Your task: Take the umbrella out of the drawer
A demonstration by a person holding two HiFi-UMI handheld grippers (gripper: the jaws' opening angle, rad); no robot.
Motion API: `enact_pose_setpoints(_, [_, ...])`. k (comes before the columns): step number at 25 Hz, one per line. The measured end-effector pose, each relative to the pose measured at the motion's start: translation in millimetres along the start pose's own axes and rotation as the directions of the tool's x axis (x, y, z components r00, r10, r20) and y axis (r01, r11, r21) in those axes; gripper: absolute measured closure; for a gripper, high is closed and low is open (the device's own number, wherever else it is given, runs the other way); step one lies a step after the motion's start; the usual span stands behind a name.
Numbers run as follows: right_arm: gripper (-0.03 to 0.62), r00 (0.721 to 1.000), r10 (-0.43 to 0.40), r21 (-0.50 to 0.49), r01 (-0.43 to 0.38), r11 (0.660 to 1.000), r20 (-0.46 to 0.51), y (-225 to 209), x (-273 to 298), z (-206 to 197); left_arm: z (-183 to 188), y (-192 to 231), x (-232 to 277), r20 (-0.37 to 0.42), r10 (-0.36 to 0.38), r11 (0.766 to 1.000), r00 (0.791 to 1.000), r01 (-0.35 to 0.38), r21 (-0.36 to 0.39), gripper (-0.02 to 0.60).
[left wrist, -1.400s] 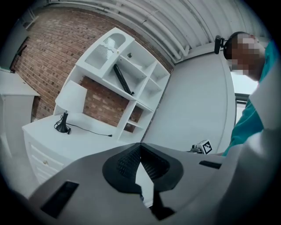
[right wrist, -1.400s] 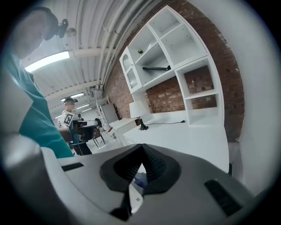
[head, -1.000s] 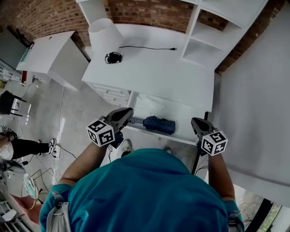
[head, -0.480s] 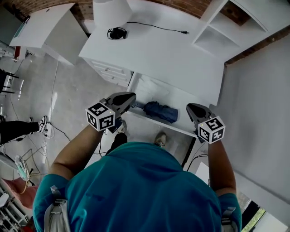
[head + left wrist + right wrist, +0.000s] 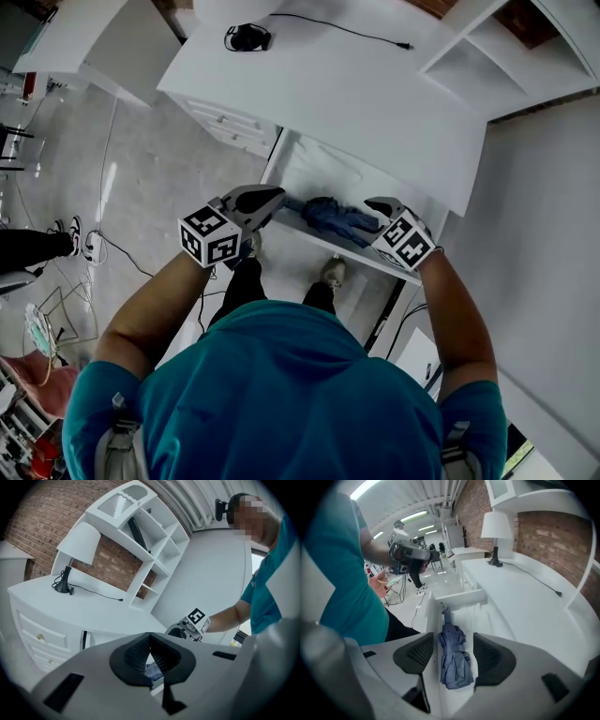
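Observation:
A folded blue umbrella (image 5: 334,217) lies lengthwise in the open white drawer (image 5: 321,249) under the desk. My right gripper (image 5: 377,206) hangs over the umbrella's right end, pointing steeply down. In the right gripper view its jaws have just been opening and now stand wide apart above the umbrella (image 5: 453,660), with the pads clear of the fabric. My left gripper (image 5: 278,196) is at the drawer's left end, near the umbrella's handle. Its jaws meet at the tips in the left gripper view (image 5: 150,644), with a scrap of blue umbrella (image 5: 153,671) showing below them.
The white desk top (image 5: 366,103) overhangs the back of the drawer. On it stand a lamp (image 5: 497,527) with a black base (image 5: 246,37) and a loose cable (image 5: 342,28). A shelf unit (image 5: 487,52) is at the right, small drawers (image 5: 225,122) at the left.
Both grippers have come down to the drawer. The right gripper has rolled and swung left over the umbrella's end, and its jaws have opened. The left gripper has sunk a little.

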State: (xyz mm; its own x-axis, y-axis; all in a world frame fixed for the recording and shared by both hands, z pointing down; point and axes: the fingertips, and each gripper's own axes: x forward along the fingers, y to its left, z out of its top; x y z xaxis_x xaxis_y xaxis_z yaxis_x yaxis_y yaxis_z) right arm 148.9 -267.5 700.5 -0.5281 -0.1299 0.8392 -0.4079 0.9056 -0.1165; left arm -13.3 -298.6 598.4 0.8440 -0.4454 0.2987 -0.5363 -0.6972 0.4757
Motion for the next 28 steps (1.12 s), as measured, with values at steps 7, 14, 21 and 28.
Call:
enact_pose_setpoints(7, [0.323,0.961,0.078,-0.077,-0.102,0.992,-0.267,8.4,81.1,-39.1,-18.6,20.6,4.0,-0.012,-0.01,1.0,1.0,0.01,-0.016,0.572])
enact_pose_setpoints(14, [0.315,0.924,0.071,-0.11,-0.121,0.987,-0.376,7.1,128.9,-66.9,-26.4,41.1,3.9,-0.008,-0.007,1.0,1.0,0.006,-0.028,0.572])
enact_pose_setpoints(21, [0.306,0.892,0.103,-0.103,-0.164,0.981,-0.44,16.9,153.6,-86.3,-25.3,53.2,2.0,0.004,-0.002,0.999,1.0,0.002,-0.037,0.572])
enact_pose_setpoints(28, [0.298,0.859,0.087,-0.138,-0.18,0.974,-0.505,25.5,169.2,-98.6,-28.4,57.8,1.6,0.009,0.001,0.998,1.0,-0.001,-0.055,0.572])
